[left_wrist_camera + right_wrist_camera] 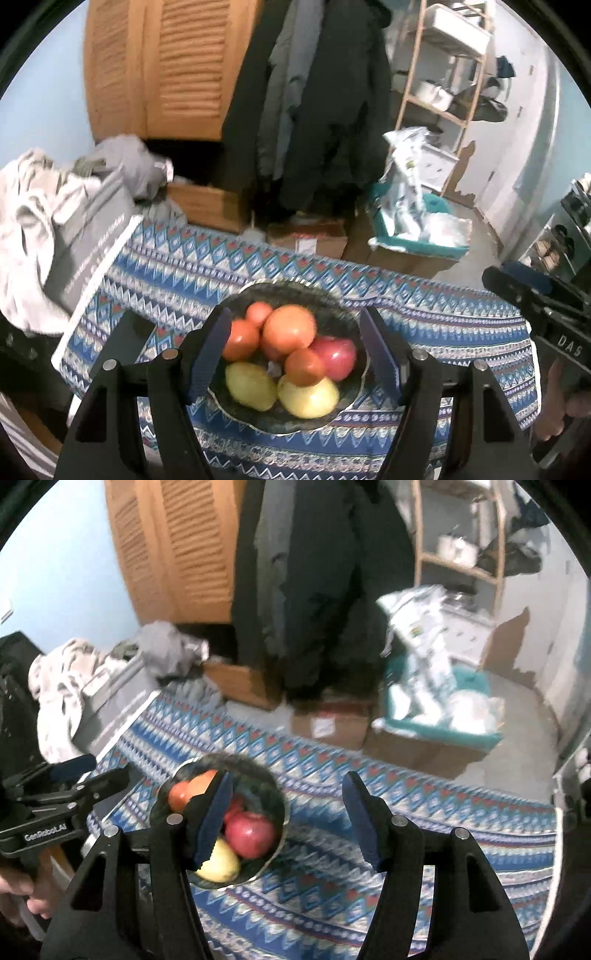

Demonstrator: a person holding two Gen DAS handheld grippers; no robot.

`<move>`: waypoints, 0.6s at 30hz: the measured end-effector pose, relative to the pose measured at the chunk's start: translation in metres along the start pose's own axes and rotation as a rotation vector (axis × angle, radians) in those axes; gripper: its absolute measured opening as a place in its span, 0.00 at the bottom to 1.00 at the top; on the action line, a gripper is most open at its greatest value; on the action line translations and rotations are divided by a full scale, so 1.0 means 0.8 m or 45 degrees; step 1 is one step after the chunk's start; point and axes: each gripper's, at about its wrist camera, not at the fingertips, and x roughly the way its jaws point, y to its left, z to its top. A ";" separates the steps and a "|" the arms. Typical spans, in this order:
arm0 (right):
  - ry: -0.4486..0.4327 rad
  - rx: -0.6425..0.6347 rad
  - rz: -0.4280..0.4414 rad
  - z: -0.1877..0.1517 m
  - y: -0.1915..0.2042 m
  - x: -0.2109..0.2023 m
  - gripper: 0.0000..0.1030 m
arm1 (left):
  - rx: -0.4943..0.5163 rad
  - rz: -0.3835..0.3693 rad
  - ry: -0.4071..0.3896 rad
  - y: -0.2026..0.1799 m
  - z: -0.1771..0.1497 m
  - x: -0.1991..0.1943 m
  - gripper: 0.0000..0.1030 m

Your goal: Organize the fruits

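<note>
A dark glass bowl (pixel 334 295) stands on the patterned tablecloth (pixel 184 266). In it lie a large orange (pixel 290 328), a red apple (pixel 336 356), two yellow fruits (pixel 251 386) and several smaller orange-red fruits (pixel 240 339). My left gripper (pixel 295 311) hangs open above the bowl, its blue pads (pixel 208 354) framing the fruit without touching it. My right gripper (pixel 288 775) is open and empty over the cloth, with the bowl (pixel 273 786) and its apple (pixel 251 834) just to its left. Each gripper shows at the edge of the other's view.
A grey box (pixel 85 251) and a heap of clothes (pixel 29 206) crowd the table's left end. A flat black object (pixel 125 339) lies left of the bowl. Beyond the far table edge stand cardboard boxes (pixel 306 236), a teal bin (pixel 417 240), hanging coats (pixel 314 110) and a shelf (pixel 443 92).
</note>
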 end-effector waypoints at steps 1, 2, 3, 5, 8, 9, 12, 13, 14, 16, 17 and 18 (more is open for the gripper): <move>-0.021 0.006 -0.010 0.003 -0.004 -0.009 0.62 | 0.012 -0.011 -0.016 -0.008 0.004 -0.006 0.72; -0.046 0.016 -0.019 0.006 -0.009 -0.020 0.64 | 0.019 -0.019 -0.026 -0.012 0.006 -0.011 0.72; -0.071 0.025 -0.028 0.008 -0.013 -0.030 0.66 | 0.028 -0.029 -0.040 -0.019 0.009 -0.017 0.74; -0.119 0.037 -0.044 0.013 -0.020 -0.050 0.67 | 0.050 -0.049 -0.070 -0.034 0.014 -0.030 0.76; -0.189 0.052 -0.068 0.019 -0.033 -0.082 0.67 | 0.084 -0.076 -0.108 -0.054 0.021 -0.049 0.76; -0.204 0.056 -0.073 0.020 -0.037 -0.090 0.68 | 0.090 -0.082 -0.115 -0.057 0.023 -0.054 0.76; -0.247 0.054 -0.095 0.022 -0.047 -0.116 0.69 | 0.109 -0.116 -0.152 -0.074 0.031 -0.073 0.78; -0.264 0.050 -0.109 0.022 -0.049 -0.125 0.69 | 0.115 -0.124 -0.163 -0.078 0.032 -0.079 0.78; -0.279 0.044 -0.123 0.023 -0.052 -0.133 0.71 | 0.123 -0.131 -0.177 -0.083 0.034 -0.084 0.78; -0.300 0.030 -0.144 0.024 -0.056 -0.146 0.71 | 0.144 -0.134 -0.210 -0.092 0.038 -0.097 0.79; -0.307 0.022 -0.150 0.024 -0.057 -0.152 0.71 | 0.152 -0.139 -0.225 -0.097 0.040 -0.103 0.79; -0.316 0.015 -0.160 0.024 -0.059 -0.158 0.72 | 0.155 -0.146 -0.236 -0.100 0.041 -0.107 0.79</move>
